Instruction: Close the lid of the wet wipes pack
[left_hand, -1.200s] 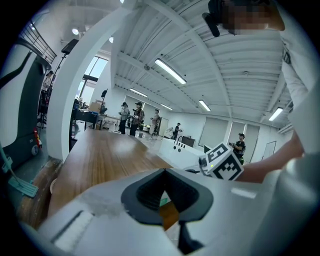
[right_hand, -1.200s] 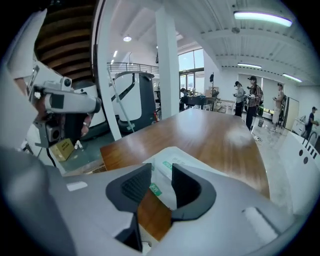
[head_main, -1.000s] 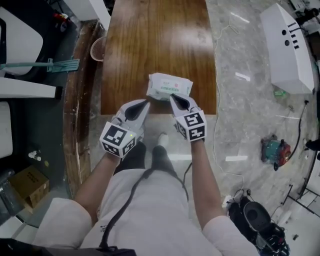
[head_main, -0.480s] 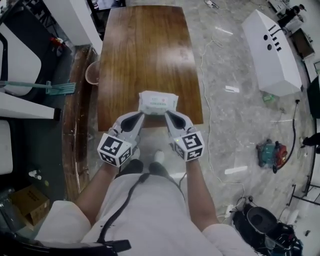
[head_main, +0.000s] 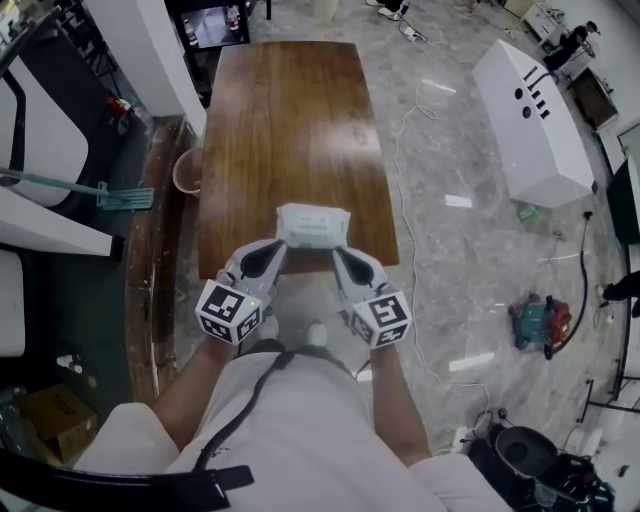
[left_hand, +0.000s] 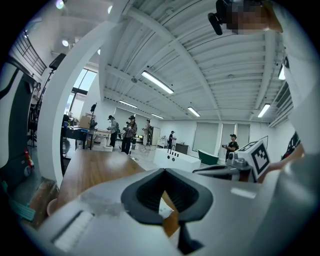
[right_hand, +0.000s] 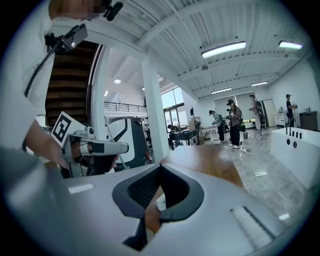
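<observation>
Pack (head_main: 312, 226) at near edge of surface (head_main: 290, 120). At its 7 and 5 o'clock, left claw (head_main: 274, 246) and right claw (head_main: 339, 253): both pinched closed, empty. Risk: a nudge tips pack off edge.

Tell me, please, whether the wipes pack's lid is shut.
Apparently shut: the wet wipes pack lies flat on the table, no flap raised; too small for certainty.

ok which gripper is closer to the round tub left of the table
Left. The left gripper is at the near left corner of the wipes pack, toward the tub; the right gripper is at its near right corner.
</observation>
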